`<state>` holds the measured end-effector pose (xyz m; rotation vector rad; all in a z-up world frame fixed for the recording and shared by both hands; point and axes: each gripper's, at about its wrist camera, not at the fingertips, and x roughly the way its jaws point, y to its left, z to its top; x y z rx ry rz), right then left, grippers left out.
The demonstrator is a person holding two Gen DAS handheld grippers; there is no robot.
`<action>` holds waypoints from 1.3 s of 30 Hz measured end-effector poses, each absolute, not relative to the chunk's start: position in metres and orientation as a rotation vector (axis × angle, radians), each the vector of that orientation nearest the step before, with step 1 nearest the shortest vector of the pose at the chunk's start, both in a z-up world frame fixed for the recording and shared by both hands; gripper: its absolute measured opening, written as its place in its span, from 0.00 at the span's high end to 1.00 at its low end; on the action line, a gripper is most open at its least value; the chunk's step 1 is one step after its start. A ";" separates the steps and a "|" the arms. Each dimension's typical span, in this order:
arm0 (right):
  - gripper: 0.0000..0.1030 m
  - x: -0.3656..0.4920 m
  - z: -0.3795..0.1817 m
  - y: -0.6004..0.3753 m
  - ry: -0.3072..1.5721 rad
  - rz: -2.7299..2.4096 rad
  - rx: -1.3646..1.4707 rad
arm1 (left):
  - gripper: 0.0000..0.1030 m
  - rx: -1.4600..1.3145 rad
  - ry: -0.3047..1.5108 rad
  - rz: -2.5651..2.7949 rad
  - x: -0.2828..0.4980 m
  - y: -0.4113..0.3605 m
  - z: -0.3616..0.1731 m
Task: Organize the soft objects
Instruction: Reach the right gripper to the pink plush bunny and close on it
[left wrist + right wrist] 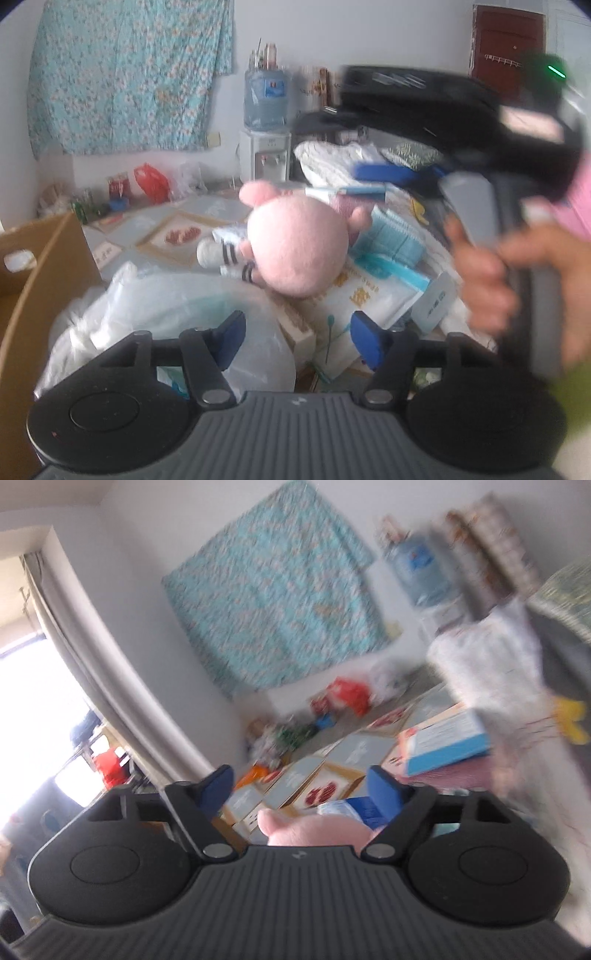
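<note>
Cardboard box point(40, 258) stands open at far left; a heap of crinkly plastic packets point(373, 295) fills the centre. Pink plush toy point(295, 247), round, fuzzy, striped limbs trailing left, lies atop the heap, ahead of the left gripper point(297, 341), jaws apart and empty. Right gripper point(301, 788), also parted and empty, sits above the plush; which is nearer, cannot tell.

No legible txt; all blurred
</note>
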<state>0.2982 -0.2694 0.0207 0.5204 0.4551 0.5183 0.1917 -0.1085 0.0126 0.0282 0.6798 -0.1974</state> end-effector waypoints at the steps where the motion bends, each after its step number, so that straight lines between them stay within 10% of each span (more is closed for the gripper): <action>1: 0.29 0.312 0.021 -0.263 0.479 0.537 0.514 | 0.39 0.028 0.687 -0.196 0.189 -0.107 0.011; 29: 0.35 0.134 -0.062 -0.308 0.659 0.600 0.637 | 0.34 0.053 0.714 -0.360 0.119 -0.090 0.000; 39: 0.13 0.147 -0.072 -0.333 0.582 0.511 0.733 | 0.31 0.106 0.649 -0.272 0.136 -0.110 -0.001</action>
